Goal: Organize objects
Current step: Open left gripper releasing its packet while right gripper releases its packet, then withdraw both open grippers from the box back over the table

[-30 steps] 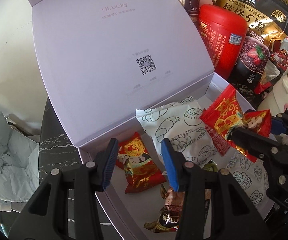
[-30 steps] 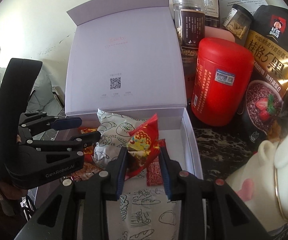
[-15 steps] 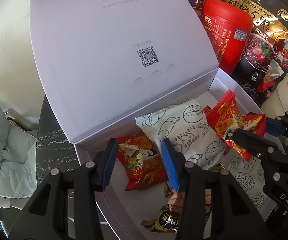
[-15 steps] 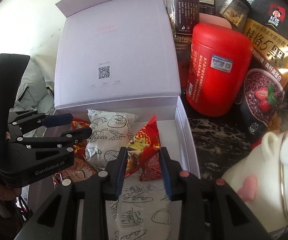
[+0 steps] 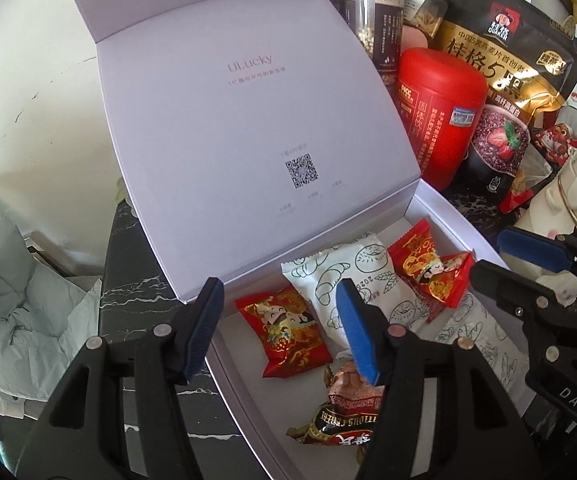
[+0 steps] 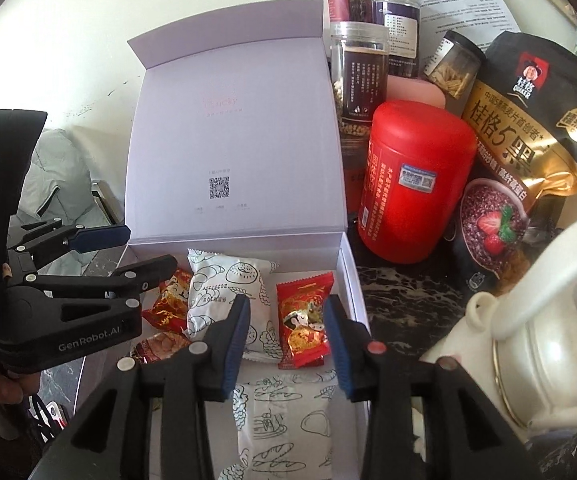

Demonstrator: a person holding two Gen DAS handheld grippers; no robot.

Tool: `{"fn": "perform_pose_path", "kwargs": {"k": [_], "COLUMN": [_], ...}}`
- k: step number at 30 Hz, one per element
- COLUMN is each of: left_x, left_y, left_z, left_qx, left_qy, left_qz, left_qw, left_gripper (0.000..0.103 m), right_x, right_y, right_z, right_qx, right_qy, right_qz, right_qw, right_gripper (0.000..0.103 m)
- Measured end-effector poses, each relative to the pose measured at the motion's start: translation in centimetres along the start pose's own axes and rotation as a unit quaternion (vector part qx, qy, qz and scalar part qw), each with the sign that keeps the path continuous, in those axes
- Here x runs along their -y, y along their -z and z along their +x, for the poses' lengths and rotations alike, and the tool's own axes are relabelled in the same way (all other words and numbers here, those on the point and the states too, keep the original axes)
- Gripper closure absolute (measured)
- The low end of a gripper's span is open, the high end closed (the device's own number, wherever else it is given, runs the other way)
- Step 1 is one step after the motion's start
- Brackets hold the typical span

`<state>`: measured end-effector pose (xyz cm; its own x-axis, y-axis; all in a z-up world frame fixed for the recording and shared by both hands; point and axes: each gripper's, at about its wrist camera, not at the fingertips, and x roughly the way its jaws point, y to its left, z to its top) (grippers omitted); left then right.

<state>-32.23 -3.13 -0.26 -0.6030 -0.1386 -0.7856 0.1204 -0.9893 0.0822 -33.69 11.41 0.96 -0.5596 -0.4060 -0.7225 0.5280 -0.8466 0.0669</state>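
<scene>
Both grippers are hanging over the open white gift box (image 6: 354, 280) with nothing in them. The left gripper (image 5: 280, 324) has just been opening; its jaws now stand apart with blue pads on either side of the red candy packet (image 5: 284, 330), and I can't see any pad pressing on it. That packet lies flat on the box floor near the left wall. From the right wrist camera the same gripper (image 6: 136, 248) shows at about 9 o'clock, jaws parted, hovering over the box's left edge.

The right gripper (image 6: 286, 334) has also just been opening. Its pads sit either side of the second red candy packet (image 6: 303, 326), with a visible gap on both sides, so it's let go. That packet rests in the right half of the box, leaning onto the white pastry packet (image 6: 230, 288) at its 9 o'clock.

A brown-wrapped candy (image 5: 344, 412) sits at 6 o'clock from the first red packet, and another white pastry packet (image 6: 284, 420) lies along the near end of the box.

Outside, at 2 o'clock from the box, there's a red canister (image 6: 412, 184), with a black Quaker oats bag (image 6: 528, 128) just beside it.
</scene>
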Motion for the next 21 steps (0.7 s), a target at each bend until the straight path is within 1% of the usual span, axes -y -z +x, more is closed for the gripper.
{"fn": "perform_pose_path", "kwargs": {"k": [3, 4, 5, 12, 15, 17, 21], "left_x": [-0.4, -1.4, -1.4, -1.0, -1.1, -1.4, -1.7], "left_y": [-0.1, 0.3, -0.1, 0.7, 0.8, 1.0, 1.4], "left_z": [-1.3, -1.8, -2.0, -5.7, -7.2, -7.8, -8.8], "left_qx": [0.016, 0.02, 0.024, 0.052, 0.063, 0.07, 0.075], "left_qy": [-0.005, -0.004, -0.004, -0.009, -0.007, -0.007, -0.011], "left_qz": [-0.003, -0.004, -0.005, -0.009, -0.012, -0.017, -0.026], "left_qw": [0.9999, 0.9998, 0.9997, 0.9986, 0.9979, 0.9974, 0.9967], "left_gripper": [0.046, 0.046, 0.046, 0.045, 0.042, 0.038, 0.034], "right_x": [-0.4, -0.4, -0.6, -1.5, -1.8, -2.1, -2.8], "right_y": [-0.8, -0.9, -1.0, -1.6, -1.8, -1.8, -1.6], "right_z": [-1.3, -1.7, -2.2, -4.6, -5.5, -6.2, -7.4], "right_qx": [0.016, 0.021, 0.027, 0.055, 0.066, 0.072, 0.087], "right_qy": [0.007, 0.008, 0.008, 0.008, 0.012, 0.014, 0.014], "right_qz": [-0.004, -0.005, -0.006, -0.019, -0.022, -0.023, -0.03], "right_qw": [1.0, 1.0, 1.0, 0.998, 0.997, 0.997, 0.996], "right_gripper": [0.063, 0.063, 0.061, 0.056, 0.053, 0.049, 0.043]}}
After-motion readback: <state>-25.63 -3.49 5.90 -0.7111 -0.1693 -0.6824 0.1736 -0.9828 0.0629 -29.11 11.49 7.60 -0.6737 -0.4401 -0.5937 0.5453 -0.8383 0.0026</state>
